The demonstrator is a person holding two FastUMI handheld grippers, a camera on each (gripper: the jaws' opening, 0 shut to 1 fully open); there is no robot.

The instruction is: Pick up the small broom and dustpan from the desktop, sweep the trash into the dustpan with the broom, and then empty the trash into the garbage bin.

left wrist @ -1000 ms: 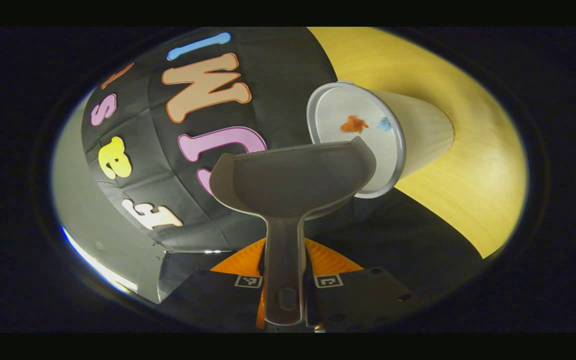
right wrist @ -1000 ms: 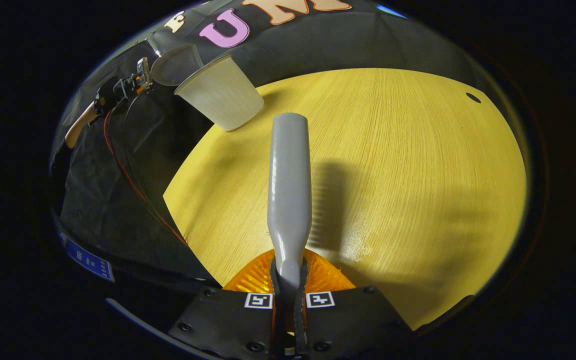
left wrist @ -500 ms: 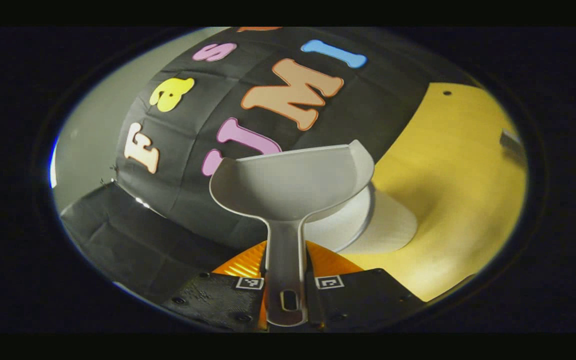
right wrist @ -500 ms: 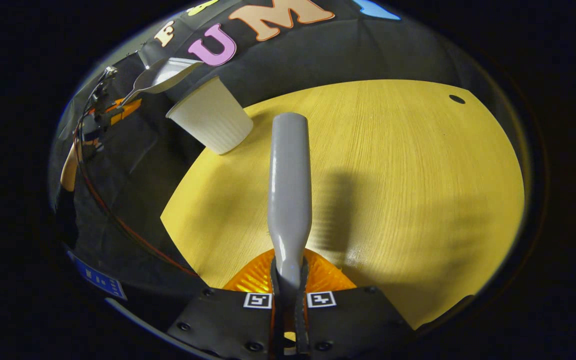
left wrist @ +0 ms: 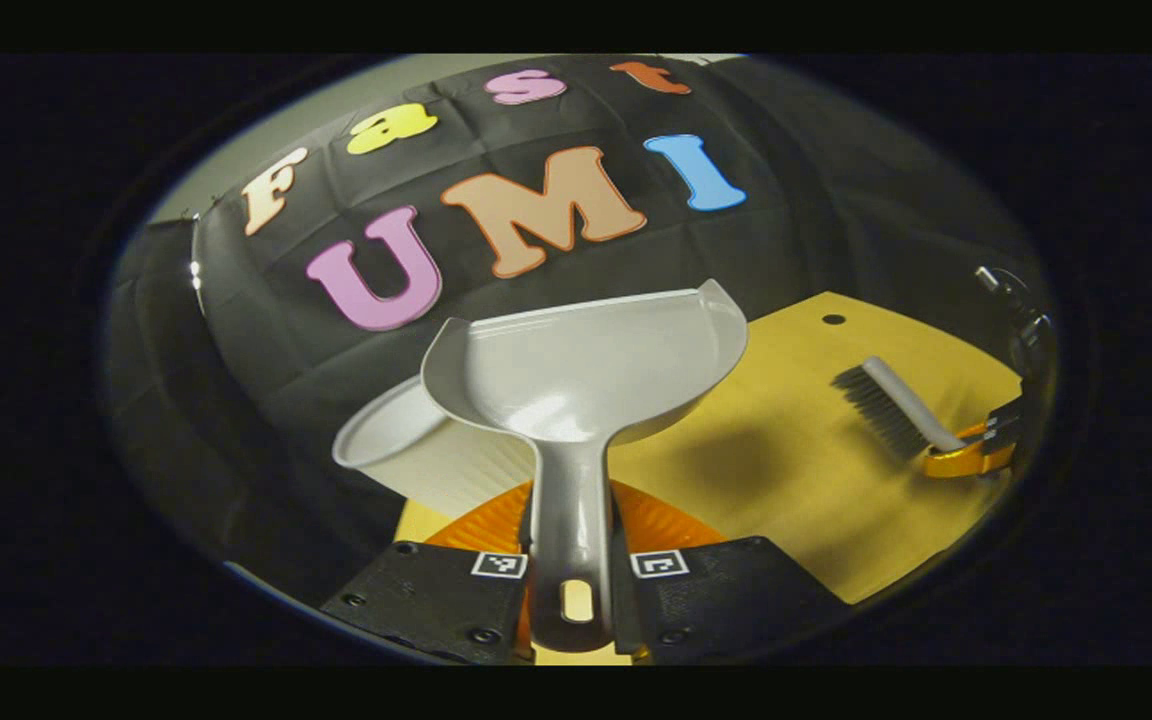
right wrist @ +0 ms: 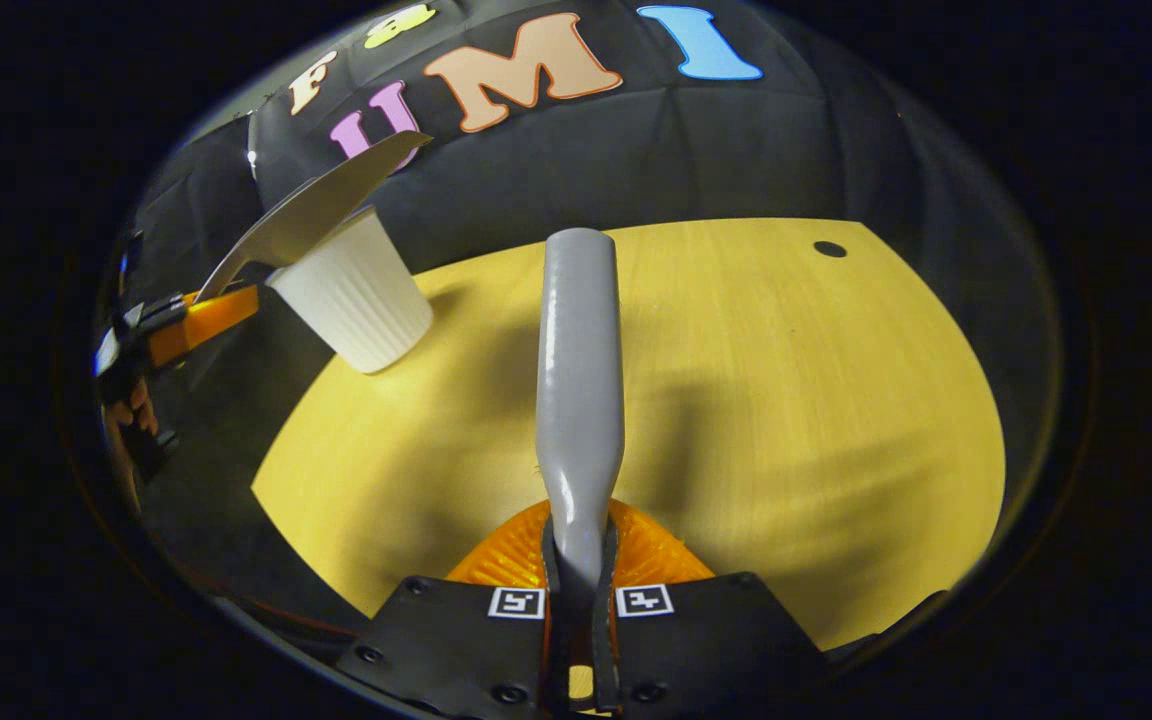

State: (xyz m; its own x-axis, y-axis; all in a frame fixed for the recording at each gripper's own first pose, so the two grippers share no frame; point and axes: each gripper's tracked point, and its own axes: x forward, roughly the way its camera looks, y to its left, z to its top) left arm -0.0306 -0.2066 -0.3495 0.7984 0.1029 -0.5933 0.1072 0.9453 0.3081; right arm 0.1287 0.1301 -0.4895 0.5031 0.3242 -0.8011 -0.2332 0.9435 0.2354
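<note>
L gripper (left wrist: pixel 573 585) clamped on dustpan (left wrist: pixel 586 365) handle, pan held level in the air above the white bin (left wrist: pixel 416 465) at the desk (left wrist: pixel 796 480) edge. R gripper (right wrist: pixel 577 600) squeezing the broom (right wrist: pixel 579 370) handle, brush raised over desk, well apart from bin.

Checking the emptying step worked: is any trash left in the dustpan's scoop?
No, in the left gripper view the dustpan scoop shows a bare, clean inside, held above the garbage bin.
</note>
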